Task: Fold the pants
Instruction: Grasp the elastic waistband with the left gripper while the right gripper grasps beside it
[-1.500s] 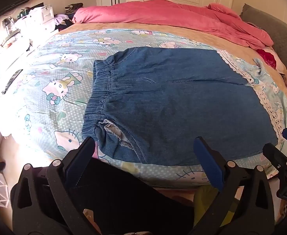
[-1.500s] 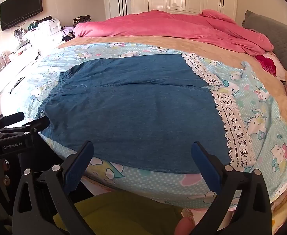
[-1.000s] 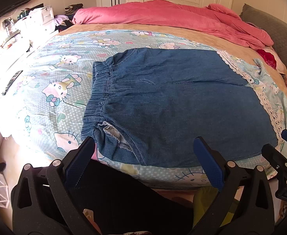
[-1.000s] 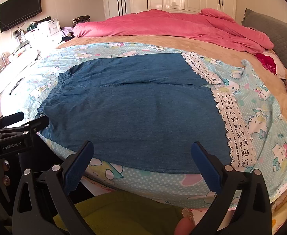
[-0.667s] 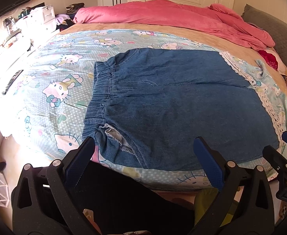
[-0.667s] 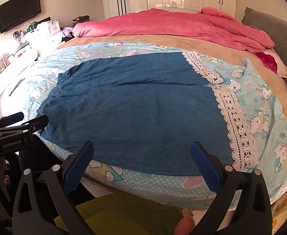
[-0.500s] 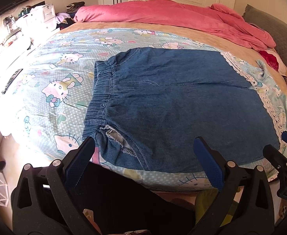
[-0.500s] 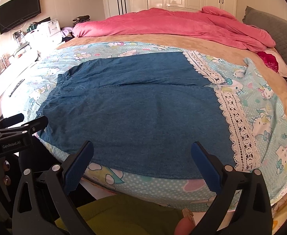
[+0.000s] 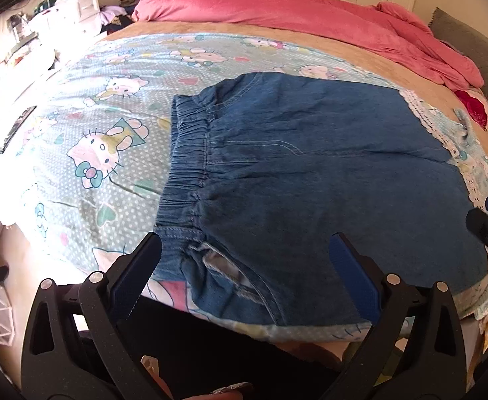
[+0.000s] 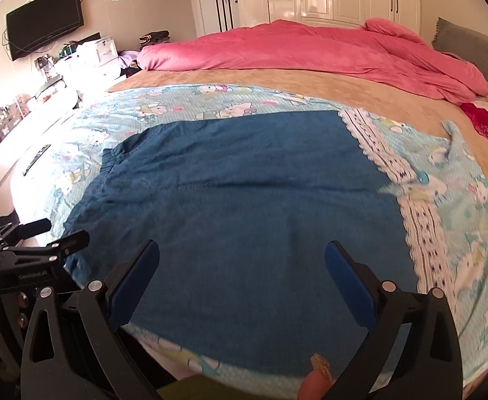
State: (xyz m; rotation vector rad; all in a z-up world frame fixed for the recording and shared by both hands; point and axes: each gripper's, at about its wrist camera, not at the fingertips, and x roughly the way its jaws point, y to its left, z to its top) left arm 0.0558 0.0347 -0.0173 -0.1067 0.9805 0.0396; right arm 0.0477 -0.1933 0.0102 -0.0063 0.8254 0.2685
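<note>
Denim pants [image 9: 310,173] are lying flat on the cartoon-print sheet [image 9: 110,126], waistband leftward. The left gripper [image 9: 244,266] is hovering over their near edge, jaws spread wide apart.

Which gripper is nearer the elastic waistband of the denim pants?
Left. The left gripper hovers open at the waistband corner; the right gripper hovers open farther along the pants, toward the lace hem.
</note>
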